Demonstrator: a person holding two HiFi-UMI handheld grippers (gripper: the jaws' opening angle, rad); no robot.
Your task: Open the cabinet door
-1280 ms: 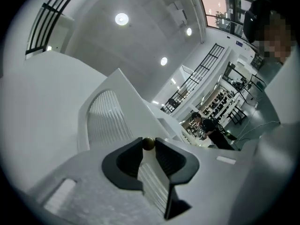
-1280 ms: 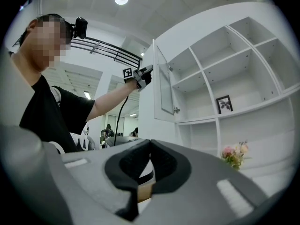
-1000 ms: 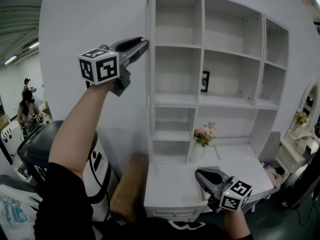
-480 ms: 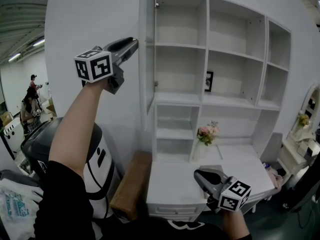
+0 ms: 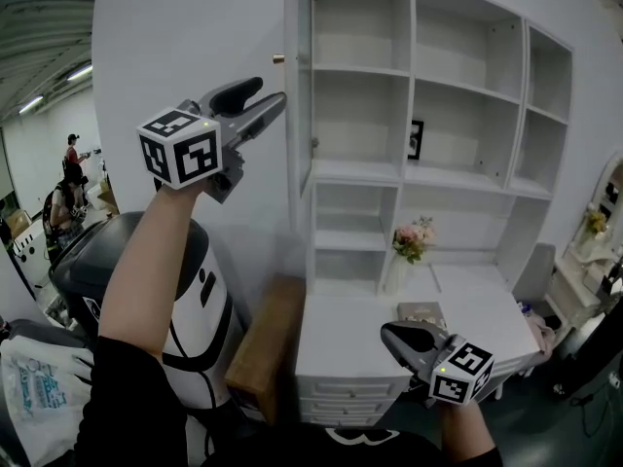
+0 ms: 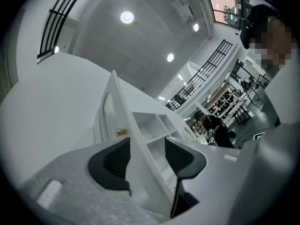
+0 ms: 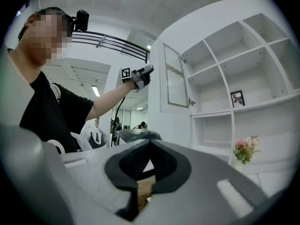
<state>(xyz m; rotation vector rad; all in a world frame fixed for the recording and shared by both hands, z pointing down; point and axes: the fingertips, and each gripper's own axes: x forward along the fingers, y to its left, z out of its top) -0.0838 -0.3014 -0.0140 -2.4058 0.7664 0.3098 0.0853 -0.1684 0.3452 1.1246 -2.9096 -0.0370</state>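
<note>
Door [image 5: 299,144] stands swung out from cabinet [image 5: 458,95], edge-on to me, knob [image 5: 278,59] on outer face. My L gripper [image 5: 265,97] is raised at door's free edge. Jaws just been opening, now wide, edge between pads w/o contact. I read this as release step, door approx fully open. R gripper [image 5: 393,333] low over desk [image 5: 336,353], jaws closed, empty. Next: back L straight off edge w/o nudging door.

White desk [image 5: 346,334] bears flowers [image 5: 414,240] (pink ones) and a small box [image 5: 421,311].
</note>
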